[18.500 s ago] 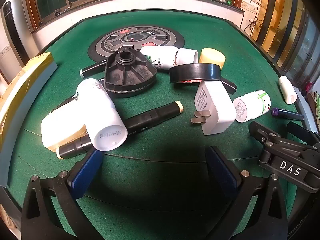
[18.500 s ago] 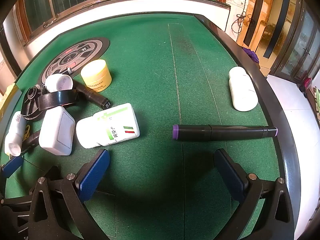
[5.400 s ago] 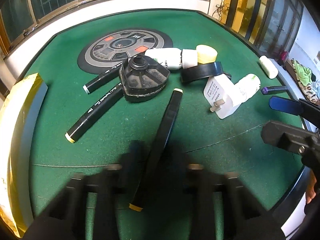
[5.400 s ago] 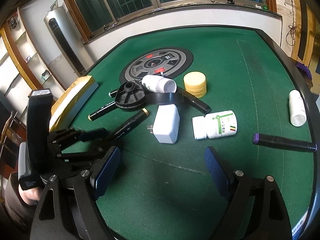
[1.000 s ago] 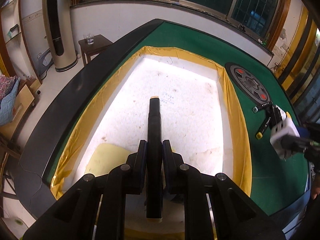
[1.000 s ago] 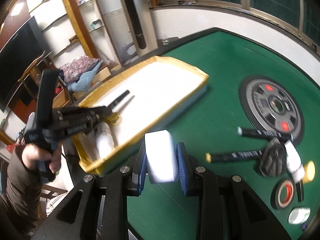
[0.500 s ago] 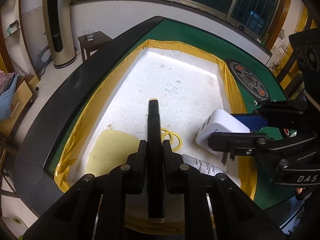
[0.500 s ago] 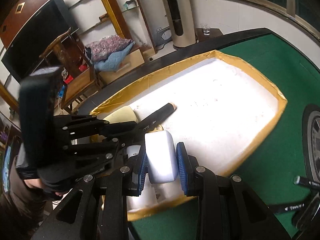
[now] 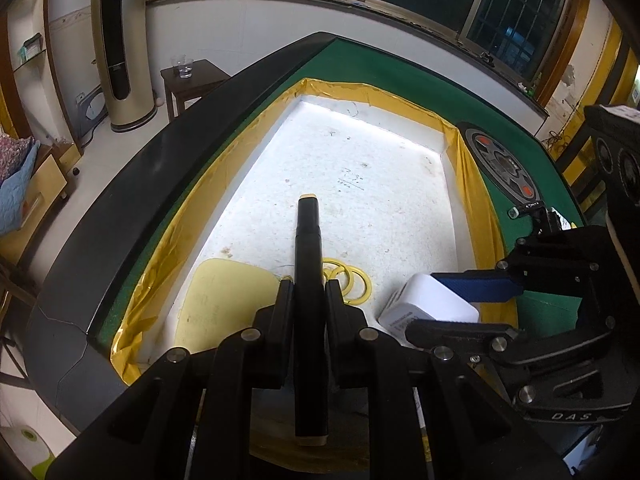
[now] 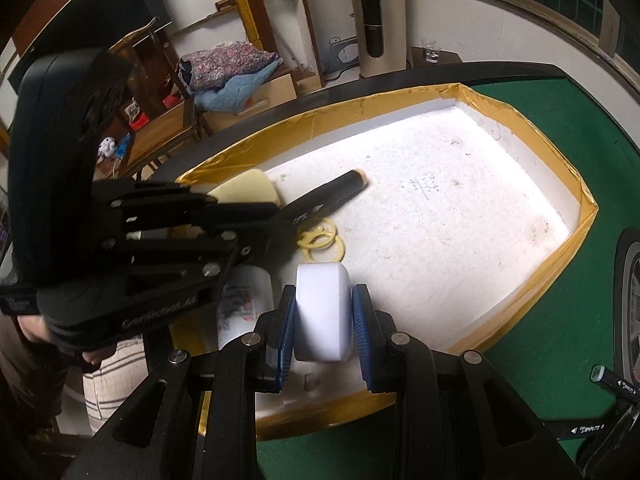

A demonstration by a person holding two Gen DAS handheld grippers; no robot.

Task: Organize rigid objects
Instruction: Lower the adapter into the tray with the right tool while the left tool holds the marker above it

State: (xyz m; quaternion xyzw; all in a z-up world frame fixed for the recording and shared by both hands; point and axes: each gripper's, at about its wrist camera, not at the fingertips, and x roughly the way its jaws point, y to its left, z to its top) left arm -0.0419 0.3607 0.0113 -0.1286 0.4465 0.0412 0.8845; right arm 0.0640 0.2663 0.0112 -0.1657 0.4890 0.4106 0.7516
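My left gripper is shut on a black marker with a tan cap, held over the near end of the white tray with its yellow-taped rim. My right gripper is shut on a white plug adapter, blue pads pressing both its sides, low over the tray's near corner. In the left wrist view the adapter hangs at the right, beside the marker. In the right wrist view the left gripper holds the marker just left of the adapter.
Inside the tray lie yellow rings, a pale yellow lid and a white bottle. On the green felt to the right are black markers and a round dark panel. The table's black edge runs along the tray's left.
The right gripper has carried the adapter from above the green felt over into the tray's near corner and lowered it beside the marker. The left gripper with the marker has stayed nearly still.
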